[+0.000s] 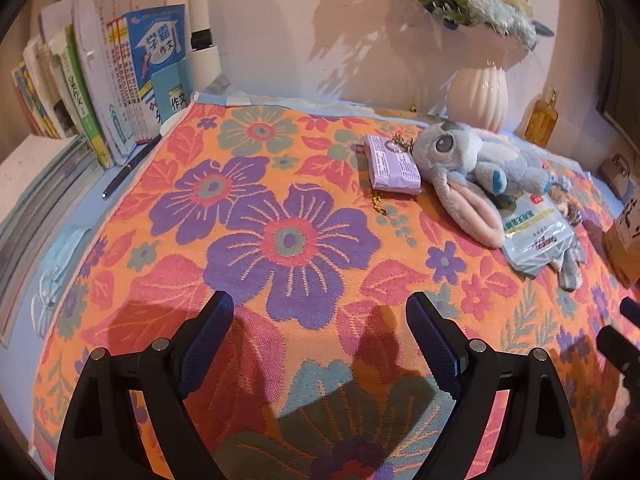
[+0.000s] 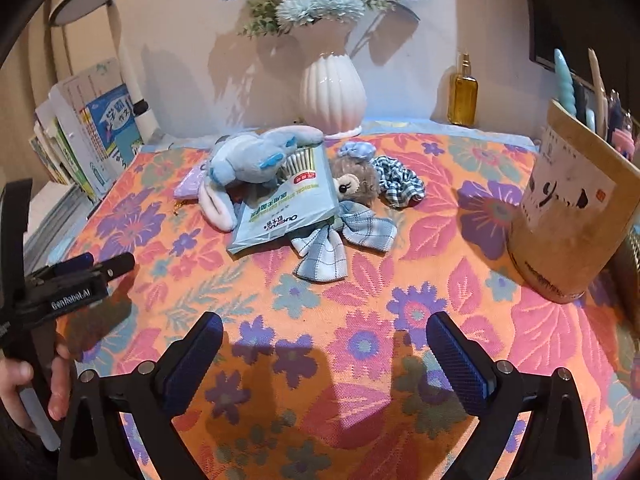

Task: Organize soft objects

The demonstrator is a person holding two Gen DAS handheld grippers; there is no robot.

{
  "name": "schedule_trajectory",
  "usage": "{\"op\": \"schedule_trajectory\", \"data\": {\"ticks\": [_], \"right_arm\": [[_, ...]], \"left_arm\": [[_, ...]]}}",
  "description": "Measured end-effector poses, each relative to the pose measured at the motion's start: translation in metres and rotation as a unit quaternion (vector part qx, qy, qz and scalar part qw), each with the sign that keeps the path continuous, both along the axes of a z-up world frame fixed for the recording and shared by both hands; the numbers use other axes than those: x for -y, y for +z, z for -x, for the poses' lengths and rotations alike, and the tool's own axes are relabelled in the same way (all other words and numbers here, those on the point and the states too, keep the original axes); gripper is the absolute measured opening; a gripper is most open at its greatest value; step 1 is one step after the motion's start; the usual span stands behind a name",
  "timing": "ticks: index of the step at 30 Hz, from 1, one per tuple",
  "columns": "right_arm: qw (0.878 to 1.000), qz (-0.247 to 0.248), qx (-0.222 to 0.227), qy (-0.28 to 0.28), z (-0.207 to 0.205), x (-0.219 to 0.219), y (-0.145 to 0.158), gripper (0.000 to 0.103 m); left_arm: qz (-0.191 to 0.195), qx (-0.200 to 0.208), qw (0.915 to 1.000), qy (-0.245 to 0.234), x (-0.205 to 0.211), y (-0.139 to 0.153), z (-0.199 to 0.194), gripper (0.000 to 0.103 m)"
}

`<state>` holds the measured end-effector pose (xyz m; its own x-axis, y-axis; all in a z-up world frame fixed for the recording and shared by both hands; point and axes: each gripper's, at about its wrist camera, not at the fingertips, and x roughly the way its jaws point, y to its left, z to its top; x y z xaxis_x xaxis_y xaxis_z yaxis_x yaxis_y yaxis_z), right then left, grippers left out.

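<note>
A grey-blue plush rabbit [image 1: 472, 160] [image 2: 248, 160] lies at the far side of the floral cloth [image 1: 280, 240] [image 2: 360, 280], partly over a pale packet of cotton swabs [image 1: 536, 240] [image 2: 288, 208]. Under the packet a brown plush bear [image 2: 356, 186] in a checked blue dress shows in the right wrist view, with a checked scrunchie [image 2: 400, 180] beside it. A small lilac packet [image 1: 392, 162] [image 2: 190, 186] lies left of the rabbit. My left gripper [image 1: 320, 320] [image 2: 108, 262] is open over bare cloth. My right gripper [image 2: 324, 336] is open too, well short of the pile.
A white ribbed vase [image 1: 478, 96] [image 2: 332, 92] with flowers and an amber bottle [image 1: 542, 118] [image 2: 463, 96] stand at the back. Books [image 1: 100, 80] [image 2: 92, 132] lean at the left, a pen [image 1: 128, 170] beside them. A brown paper bag [image 2: 572, 216] [image 1: 624, 240] stands at the right.
</note>
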<state>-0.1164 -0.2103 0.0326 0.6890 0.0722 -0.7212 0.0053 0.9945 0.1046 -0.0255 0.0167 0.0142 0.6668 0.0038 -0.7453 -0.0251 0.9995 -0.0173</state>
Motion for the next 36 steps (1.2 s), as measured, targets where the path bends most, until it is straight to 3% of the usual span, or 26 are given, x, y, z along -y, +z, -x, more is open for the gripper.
{"op": "schedule_trajectory", "data": {"ticks": [7, 13, 18, 19, 22, 26, 28, 30, 34, 36], "right_arm": [[0.999, -0.016, 0.023, -0.021, 0.006, 0.009, 0.006, 0.102], [0.999, -0.031, 0.030, -0.030, 0.007, 0.016, 0.008, 0.102], [0.999, -0.026, 0.011, -0.028, 0.002, 0.014, 0.004, 0.102], [0.999, -0.025, 0.007, -0.027, 0.001, 0.013, 0.003, 0.102], [0.999, -0.026, -0.002, -0.020, -0.001, 0.012, 0.000, 0.102], [0.999, -0.026, -0.016, -0.020, -0.004, 0.013, -0.004, 0.102], [0.999, -0.030, -0.018, -0.021, -0.004, 0.015, -0.004, 0.102], [0.999, -0.043, -0.016, -0.014, -0.003, 0.018, -0.003, 0.102], [0.995, -0.076, -0.059, -0.001, -0.010, 0.029, -0.004, 0.102], [0.994, -0.080, -0.078, 0.013, -0.019, 0.031, 0.000, 0.102]], "left_arm": [[0.001, 0.019, 0.9997, -0.012, 0.002, 0.004, 0.005, 0.087], [-0.015, 0.005, 0.9994, -0.030, 0.010, 0.001, 0.003, 0.087], [-0.024, -0.018, 0.9981, -0.054, 0.018, -0.002, 0.001, 0.087], [-0.018, -0.021, 0.9977, -0.061, 0.019, -0.001, 0.001, 0.087], [0.046, -0.040, 0.9945, -0.085, 0.027, 0.019, -0.012, 0.087], [0.085, -0.041, 0.9892, -0.113, 0.043, 0.038, -0.051, 0.090], [0.087, -0.043, 0.9906, -0.096, 0.045, 0.034, -0.069, 0.089], [0.119, -0.053, 0.9883, -0.079, 0.043, 0.024, -0.089, 0.089], [0.199, -0.105, 0.9718, -0.070, 0.050, 0.009, -0.115, 0.089], [0.202, -0.132, 0.9687, -0.059, 0.051, 0.008, -0.116, 0.089]]}}
